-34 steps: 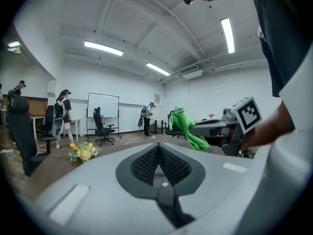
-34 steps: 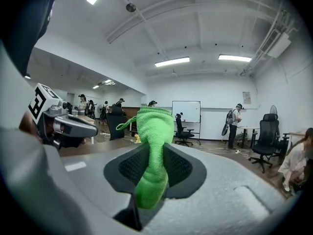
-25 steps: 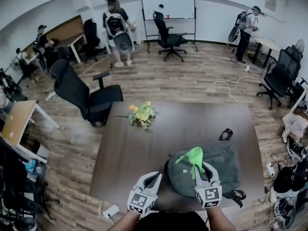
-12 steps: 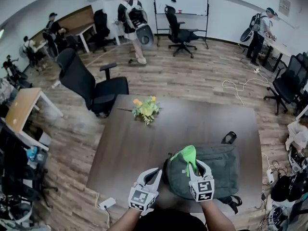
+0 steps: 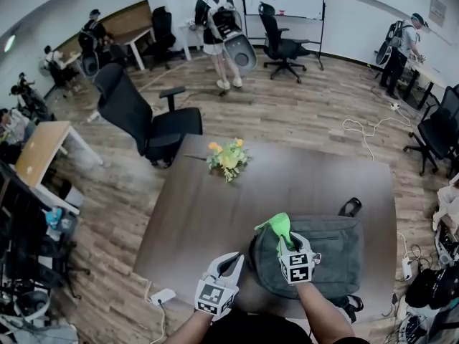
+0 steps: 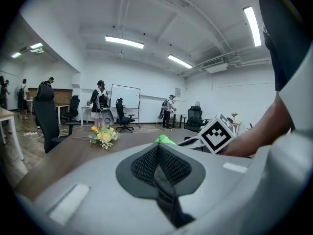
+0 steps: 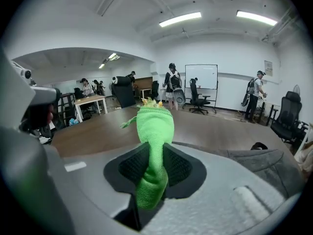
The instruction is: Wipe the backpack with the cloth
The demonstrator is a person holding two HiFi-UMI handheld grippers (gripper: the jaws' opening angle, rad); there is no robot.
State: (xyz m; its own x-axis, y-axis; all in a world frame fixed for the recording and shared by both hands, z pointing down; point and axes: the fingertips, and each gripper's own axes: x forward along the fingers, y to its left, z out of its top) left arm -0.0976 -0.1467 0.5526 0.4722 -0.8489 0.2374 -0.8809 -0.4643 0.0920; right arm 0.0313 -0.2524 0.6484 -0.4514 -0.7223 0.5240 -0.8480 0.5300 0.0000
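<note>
Right gripper [image 5: 287, 243] is clenched on the green cloth [image 5: 276, 225], which sticks out past the jaws over the upper-left corner of the grey backpack [image 5: 330, 253]. The backpack lies flat on the dark table [image 5: 193, 213], lower right of the head view, near the table's near edge. Left gripper [image 5: 229, 263] sits just left of the backpack, lower centre, jaws pressed together with nothing between them.

Step in hand looks like the start of a wipe stroke. To do it well:
- Tip the right gripper down so the free end of the cloth lies flat on the fabric. Cannot tell yet whether it touches.
- Drag toward the right side of the frame in overlapping passes, with a firm clamp so the cloth does not pull out.
- The backpack is soft and may slide or bunch. The left gripper could press its near-left edge to steady it.
- Steer clear of the strap loop at the backpack's upper right.

Views:
- Only the head view gives the layout – backpack outline, both grippers, the flower bunch [image 5: 228, 158] well apart at the table's far side.
- Right gripper view shows the grip itself – the cloth is bunched between the dark pads [image 7: 128, 169] and rises up mid-frame, with the backpack at lower right.
- Left gripper view confirms the shut, empty jaws. It also catches the right gripper's marker cube [image 6: 218, 134] and a sliver of the cloth at mid-frame. It does not show the backpack clearly.
</note>
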